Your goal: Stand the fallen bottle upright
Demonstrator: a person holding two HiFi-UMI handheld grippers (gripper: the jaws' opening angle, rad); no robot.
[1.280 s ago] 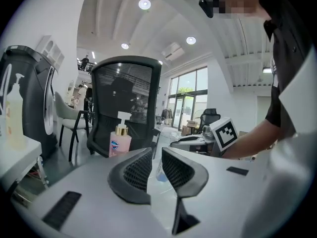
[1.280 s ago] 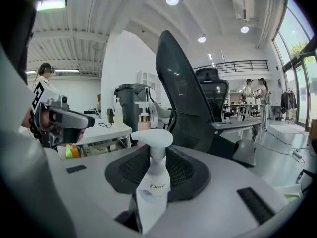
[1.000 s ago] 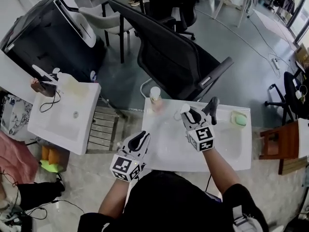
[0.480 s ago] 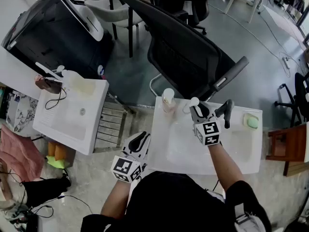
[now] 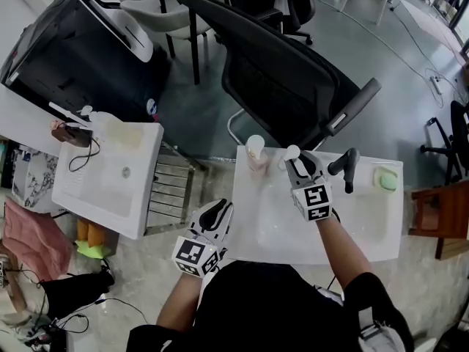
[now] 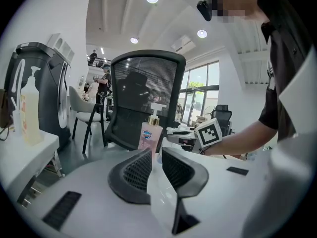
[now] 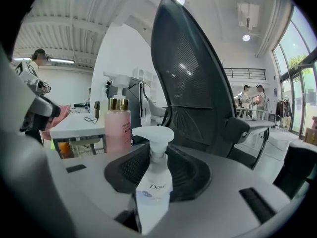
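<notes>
Plainly "Dove" on white pump bottle (image 7: 154, 185) in right hand-held gripper (image 5: 299, 166)

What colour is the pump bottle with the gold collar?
Pink plastic pump bottle; clearest in right gripper view.

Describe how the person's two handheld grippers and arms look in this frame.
The left gripper and right gripper match: white bodies and black curved jaws with grid-textured inner faces. A white cube with black square markers sits behind each. No cables show. The person wears a black short-sleeved shirt; the forearms are bare.
</notes>
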